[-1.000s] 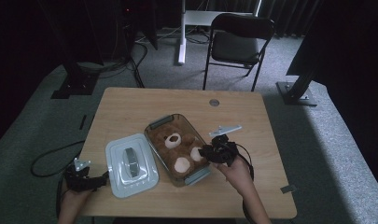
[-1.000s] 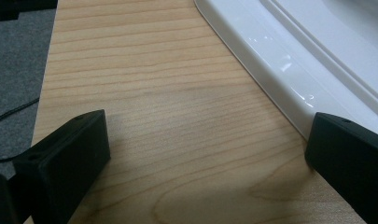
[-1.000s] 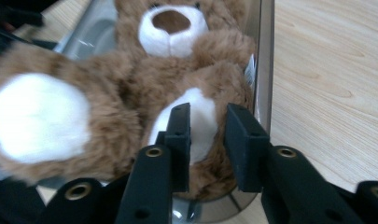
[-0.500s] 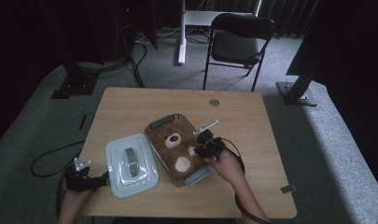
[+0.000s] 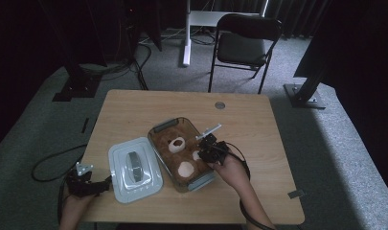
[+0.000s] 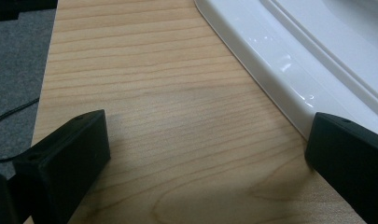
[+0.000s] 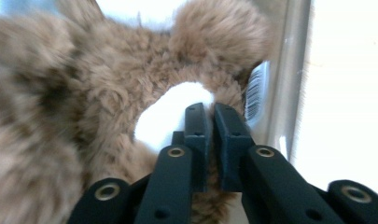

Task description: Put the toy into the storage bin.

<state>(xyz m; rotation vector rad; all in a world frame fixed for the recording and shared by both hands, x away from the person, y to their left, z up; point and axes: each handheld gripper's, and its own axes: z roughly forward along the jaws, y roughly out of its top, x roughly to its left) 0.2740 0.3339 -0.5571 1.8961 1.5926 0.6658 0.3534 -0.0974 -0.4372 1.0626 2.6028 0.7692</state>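
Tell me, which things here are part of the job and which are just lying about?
In the job:
- brown plush toy, lying in the clear container
- right gripper, jaws just closed, pinching the toy's fur
- white lid, off, beside the container
- left gripper, open, resting by the lid

Lying about:
- black chair behind the table
- floor cable

The right gripper [image 7: 213, 114] has black jaws with flat square tips, on black arms with round brass-coloured rivets. The left gripper [image 6: 210, 154] has two thick black blocks. A black cable [image 5: 242, 163] trails from the right gripper.
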